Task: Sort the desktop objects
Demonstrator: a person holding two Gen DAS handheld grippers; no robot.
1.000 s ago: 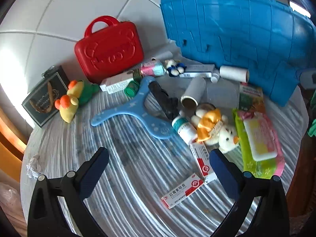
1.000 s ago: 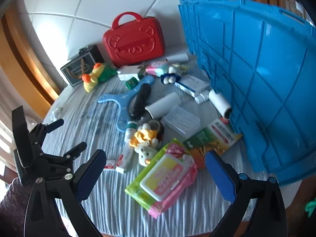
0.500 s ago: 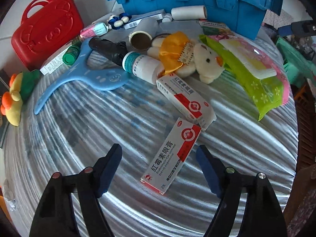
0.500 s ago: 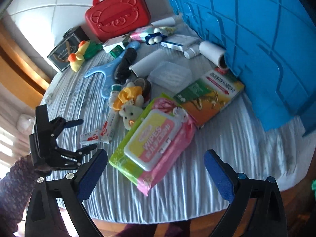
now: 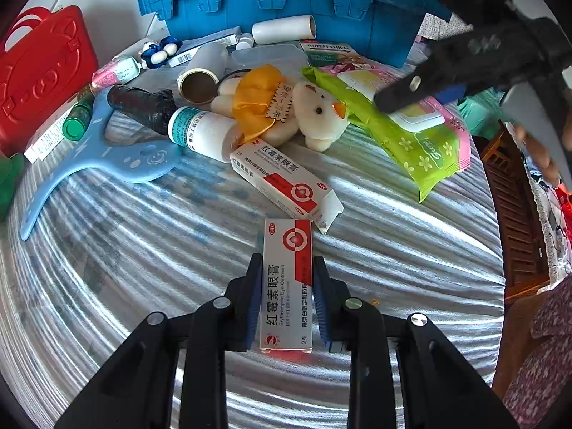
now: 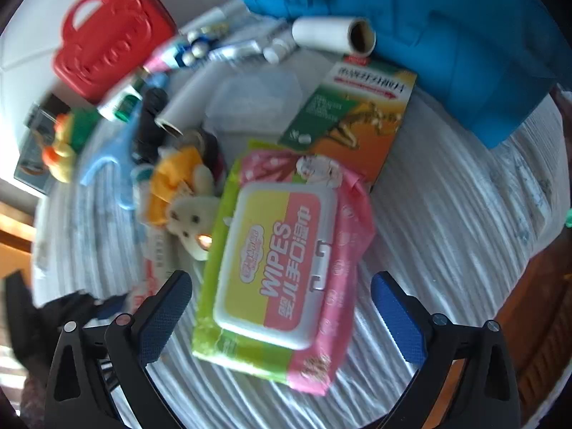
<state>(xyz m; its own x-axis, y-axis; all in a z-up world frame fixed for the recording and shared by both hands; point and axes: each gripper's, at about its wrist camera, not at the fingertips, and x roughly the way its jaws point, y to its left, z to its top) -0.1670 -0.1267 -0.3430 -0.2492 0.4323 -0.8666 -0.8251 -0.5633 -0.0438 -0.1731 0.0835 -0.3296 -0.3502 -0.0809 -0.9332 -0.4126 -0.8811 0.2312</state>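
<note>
My left gripper [image 5: 284,295] has just been closing onto the eye ointment box [image 5: 287,286], lengthwise between its pads on the tablecloth, while my right gripper [image 6: 282,312] hangs wide over the wipes pack [image 6: 282,268].

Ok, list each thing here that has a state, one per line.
left hand-held gripper: just closed, shut on the ointment box
ointment box: flat on the cloth, clamped
second ointment box: end flap open
right hand-held gripper: open over the wipes
wipes pack: lid shut

bare cloth [image 5: 107,286] nearside (left), clutter beyond
</note>
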